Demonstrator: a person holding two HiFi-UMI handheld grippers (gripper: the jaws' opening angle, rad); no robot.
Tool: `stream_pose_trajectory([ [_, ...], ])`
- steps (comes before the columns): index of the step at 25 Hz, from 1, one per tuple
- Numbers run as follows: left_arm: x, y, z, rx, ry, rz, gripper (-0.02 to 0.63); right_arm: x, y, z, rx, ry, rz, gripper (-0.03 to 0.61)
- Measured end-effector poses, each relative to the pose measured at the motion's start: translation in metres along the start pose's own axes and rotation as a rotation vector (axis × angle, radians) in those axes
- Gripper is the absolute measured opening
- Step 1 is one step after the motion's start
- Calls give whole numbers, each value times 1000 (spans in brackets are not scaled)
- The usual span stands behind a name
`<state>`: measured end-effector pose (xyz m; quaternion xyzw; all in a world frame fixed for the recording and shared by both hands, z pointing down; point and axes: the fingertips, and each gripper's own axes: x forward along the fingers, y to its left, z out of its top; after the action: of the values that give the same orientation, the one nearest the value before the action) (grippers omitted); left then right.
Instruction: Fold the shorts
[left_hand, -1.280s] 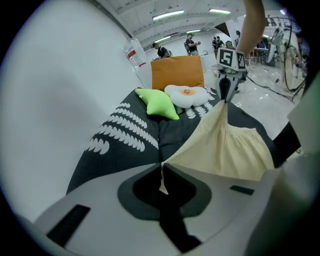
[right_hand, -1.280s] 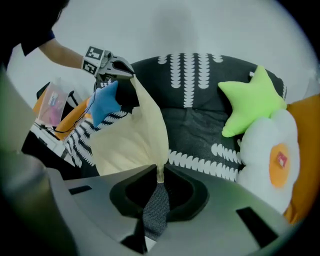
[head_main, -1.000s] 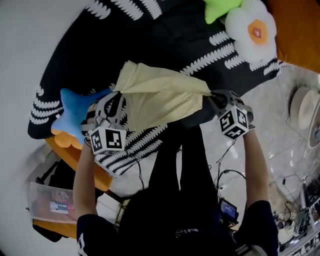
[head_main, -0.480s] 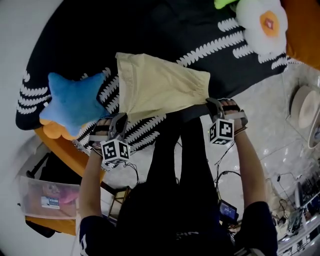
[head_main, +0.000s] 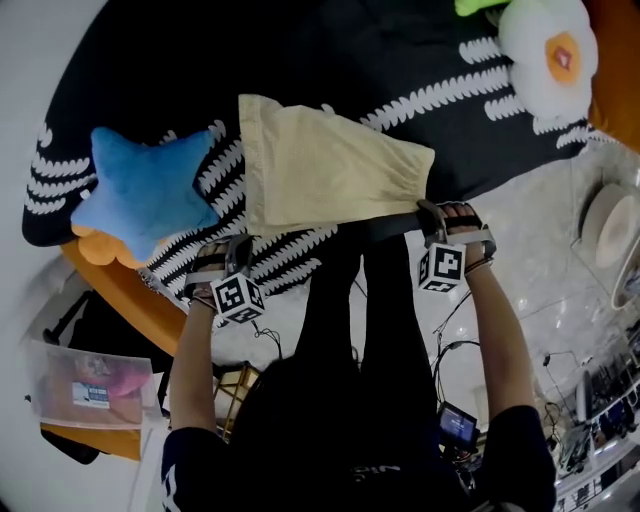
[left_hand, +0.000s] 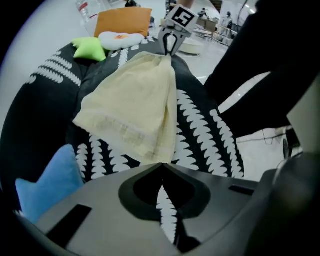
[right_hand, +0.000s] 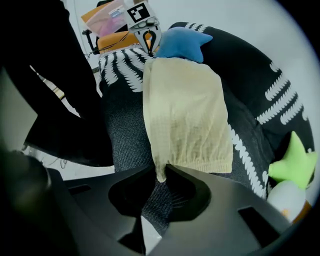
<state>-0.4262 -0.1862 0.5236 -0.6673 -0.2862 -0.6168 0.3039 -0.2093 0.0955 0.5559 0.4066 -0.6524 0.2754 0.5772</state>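
Right tool (right_hand: 159, 172), jaws just loosening, on crinkly cream shorts (right_hand: 185, 115) corner (left tool (left_hand: 161, 166) shut)

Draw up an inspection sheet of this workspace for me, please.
Surface: black cushion with white leaf stripes.
Job's things: pale yellow shorts, laid flat on it.
Clutter: blue star cushion beside the shorts; flower cushion and green star further off.
Grippers: left gripper shut, no cloth between its jaws, the shorts' corner just past its tips; right gripper shut on a shorts corner.
Cables: thin cables on the floor.
Surroundings: pale floor; clear plastic box.
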Motion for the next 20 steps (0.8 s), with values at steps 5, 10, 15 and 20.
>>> stream_pose_trajectory([
  [5, 0, 25, 17, -419, -66, -15, 10, 4, 34, 3, 60, 30, 134, 347],
  [10, -10, 46, 40, -731, -173, -58, 176, -20, 38, 19, 213, -37, 83, 389],
  [15, 13, 58, 33, -972, -110, -123, 159, -23, 42, 24, 298, -52, 89, 360],
  [20, 24, 50, 25, -961, -28, -100, 26, -18, 26, 29, 446, -60, 79, 334],
])
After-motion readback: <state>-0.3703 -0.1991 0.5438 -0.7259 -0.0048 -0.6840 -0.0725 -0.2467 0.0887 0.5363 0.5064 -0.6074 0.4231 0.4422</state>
